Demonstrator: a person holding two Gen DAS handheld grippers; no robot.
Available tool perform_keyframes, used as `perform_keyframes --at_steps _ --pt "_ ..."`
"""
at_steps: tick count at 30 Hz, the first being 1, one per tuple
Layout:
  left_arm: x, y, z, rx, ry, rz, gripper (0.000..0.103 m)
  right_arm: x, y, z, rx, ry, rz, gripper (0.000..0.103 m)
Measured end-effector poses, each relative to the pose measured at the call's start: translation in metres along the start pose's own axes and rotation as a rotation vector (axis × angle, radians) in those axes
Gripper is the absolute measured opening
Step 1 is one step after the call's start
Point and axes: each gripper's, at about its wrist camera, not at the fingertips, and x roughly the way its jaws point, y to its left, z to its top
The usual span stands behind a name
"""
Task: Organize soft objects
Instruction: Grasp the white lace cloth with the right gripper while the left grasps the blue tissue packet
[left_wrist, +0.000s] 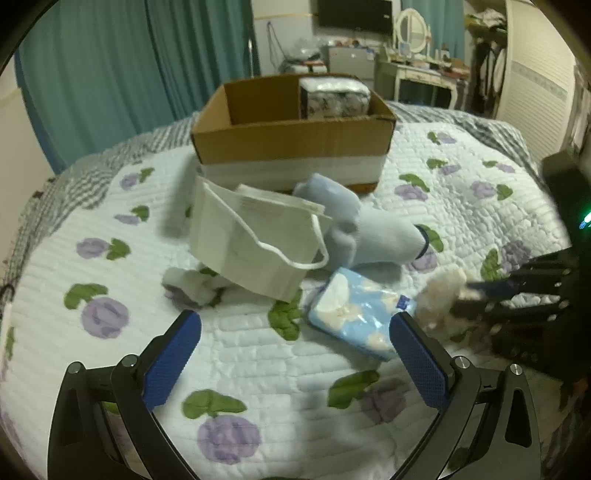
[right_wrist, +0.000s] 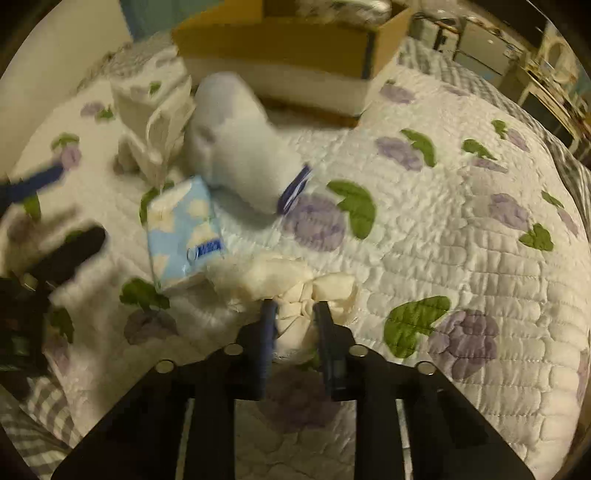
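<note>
Two tongs work over the flowered quilt (left_wrist: 258, 369) of a bed. The right tongs (right_wrist: 295, 314) are clenched on a cream-white knotted cloth (right_wrist: 295, 291), pinching its knotted middle between the two dark fingers; in the left wrist view the same fluffy piece shows blurred at the tip of those tongs, near the right edge of the quilt. The left tongs (left_wrist: 295, 325) are released, their blue pads (left_wrist: 170, 365) spread wide apart and hovering over bare quilt with nothing between them. Just beyond the right-hand pad lies a light blue tissue pack (left_wrist: 354, 314), flat on the quilt and just beside the knotted cloth. Past the pack sits a pale blue sock (left_wrist: 369, 229) with a dark cuff, and to its left a stack of white face masks (left_wrist: 251, 240) leans tilted, an ear loop hanging toward the sock. A small white crumpled piece (left_wrist: 184, 284) lies at the foot of the masks. Farther toward the head of the bed stands an open cardboard box (left_wrist: 291, 140), with a plastic-wrapped bundle (left_wrist: 332, 98) in its far right corner.
</note>
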Motion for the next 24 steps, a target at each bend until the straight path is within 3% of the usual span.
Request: perform_keyframes --at_steps 3,9,17,22,24 --pt "0.011 -0.010 0.001 -0.001 0.035 -0.009 0.103 -0.021 -0.008 -0.001 0.020 -0.063 0.004 0.016" --pt "0.034 -0.035 0.005 0.039 0.081 -0.043 0.103 -0.052 -0.027 0.006 0.009 -0.155 -0.089 0.016" --pt "0.069 -0.034 0.010 0.033 0.136 -0.024 0.102 -0.034 -0.044 0.007 0.073 -0.133 0.003 0.016" --pt "0.075 -0.029 0.006 0.017 0.172 -0.070 0.085 -0.030 -0.044 0.006 0.081 -0.124 0.011 0.016" --pt "0.068 -0.029 0.007 0.030 0.161 -0.084 0.084 -0.031 -0.042 0.006 0.073 -0.124 0.001 0.016"
